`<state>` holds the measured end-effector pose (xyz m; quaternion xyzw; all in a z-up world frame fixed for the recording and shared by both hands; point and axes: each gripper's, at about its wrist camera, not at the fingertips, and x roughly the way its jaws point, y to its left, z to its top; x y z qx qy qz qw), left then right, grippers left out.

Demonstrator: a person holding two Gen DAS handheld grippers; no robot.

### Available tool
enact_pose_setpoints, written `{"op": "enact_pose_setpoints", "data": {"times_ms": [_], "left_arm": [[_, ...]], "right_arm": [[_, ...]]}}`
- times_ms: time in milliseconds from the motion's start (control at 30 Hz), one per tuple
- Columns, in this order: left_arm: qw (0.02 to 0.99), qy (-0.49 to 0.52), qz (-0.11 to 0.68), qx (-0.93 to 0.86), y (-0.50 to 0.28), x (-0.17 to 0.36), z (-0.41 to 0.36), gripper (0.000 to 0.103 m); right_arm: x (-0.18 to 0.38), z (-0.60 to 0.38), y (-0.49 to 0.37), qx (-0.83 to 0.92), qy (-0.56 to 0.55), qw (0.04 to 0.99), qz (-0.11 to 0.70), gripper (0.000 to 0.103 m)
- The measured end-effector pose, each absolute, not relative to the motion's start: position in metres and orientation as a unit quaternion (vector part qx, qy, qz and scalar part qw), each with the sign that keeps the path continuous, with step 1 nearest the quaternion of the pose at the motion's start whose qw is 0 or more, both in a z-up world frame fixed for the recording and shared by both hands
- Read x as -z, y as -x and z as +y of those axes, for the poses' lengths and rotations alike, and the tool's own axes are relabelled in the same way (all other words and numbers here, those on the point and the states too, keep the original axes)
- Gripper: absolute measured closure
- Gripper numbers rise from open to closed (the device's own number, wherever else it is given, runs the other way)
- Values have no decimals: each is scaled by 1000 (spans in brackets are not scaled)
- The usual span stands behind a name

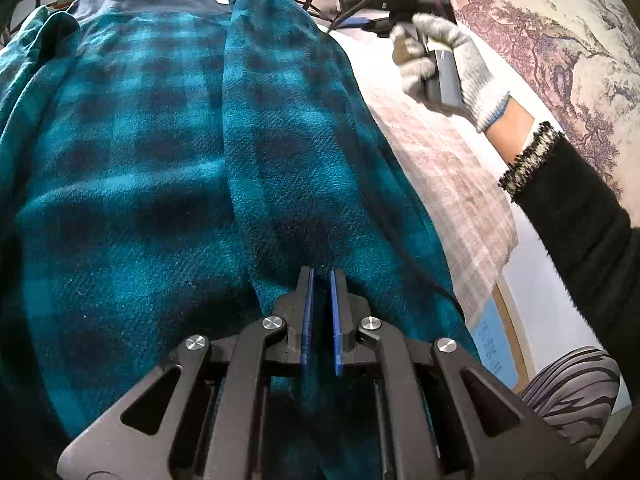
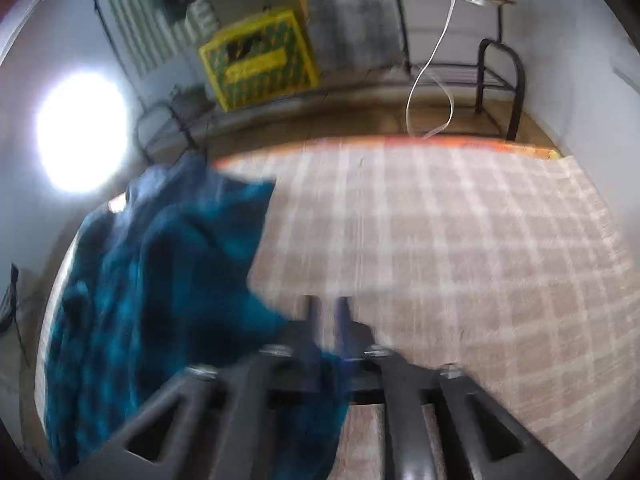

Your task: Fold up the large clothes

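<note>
Left wrist view showed the left tongs (image 1: pixel 321 276), black with blue pads, nearly closed and pinching a fold of the teal and dark blue checked fleece garment (image 1: pixel 168 152), whose cloth showed beneath the narrow gap. That garment lay spread over most of the pale brown checked cloth (image 1: pixel 448 176) covering the table, with one long fold running away from the tongs. To the right, a hand in a grey knit glove (image 1: pixel 444 60), with a black sleeve (image 1: pixel 576 216) behind it, held the handle of the other tool above the table.

Right wrist view was blurred: the right tongs (image 2: pixel 327 310) stood partly apart, and the garment's edge hung just beside and under their left side; whether cloth sat between the pads I could not tell. Beyond the table stood a yellow and green patterned box (image 2: pixel 260 60), a black metal frame (image 2: pixel 500 84), a white cable (image 2: pixel 430 80) and pale walls with one bright light patch (image 2: pixel 82 132).
</note>
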<state>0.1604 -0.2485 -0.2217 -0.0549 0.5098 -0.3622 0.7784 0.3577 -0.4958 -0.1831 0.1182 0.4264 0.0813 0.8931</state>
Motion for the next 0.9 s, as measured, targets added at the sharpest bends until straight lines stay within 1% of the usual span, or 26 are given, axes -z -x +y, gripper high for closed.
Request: {"op": "enact_pose_setpoints", "data": {"times_ms": [33, 67, 100, 200, 233, 267, 300, 333, 433, 567, 600, 633, 733, 900], "left_arm": [[779, 54, 508, 363, -157, 223, -248, 98], [780, 55, 507, 363, -157, 224, -248, 98], [780, 57, 507, 364, -157, 224, -247, 98], [779, 60, 506, 365, -158, 227, -245, 98], [780, 61, 506, 364, -159, 226, -244, 98], [781, 61, 504, 365, -158, 226, -243, 98], [782, 60, 502, 365, -157, 226, -242, 98], [783, 59, 500, 365, -156, 226, -242, 98], [787, 59, 495, 363, -154, 226, -241, 98], [788, 60, 494, 363, -153, 226, -241, 98], [789, 61, 493, 362, -153, 225, -240, 98], [789, 61, 493, 363, -153, 225, -240, 98], [787, 65, 492, 365, -149, 218, -235, 98], [804, 70, 464, 365, -125, 191, -205, 98]], "right_arm": [[178, -500, -359, -100, -152, 896, 404, 41], [173, -504, -360, -133, -188, 895, 382, 34], [172, -502, -366, -152, -195, 893, 377, 32], [182, -483, -382, -181, -181, 882, 395, 33], [186, -473, -387, -183, -171, 880, 404, 35], [189, -459, -388, -182, -148, 881, 410, 38], [190, -449, -385, -185, -126, 885, 407, 49], [192, -437, -385, -183, -99, 890, 406, 57], [204, -406, -398, -137, -30, 893, 427, 61], [225, -391, -420, -98, -13, 887, 452, 60], [229, -387, -424, -86, -2, 885, 458, 55], [226, -385, -425, -78, 5, 885, 459, 54], [206, -387, -416, -72, 1, 890, 450, 57], [147, -428, -358, -90, -78, 913, 391, 55]]}}
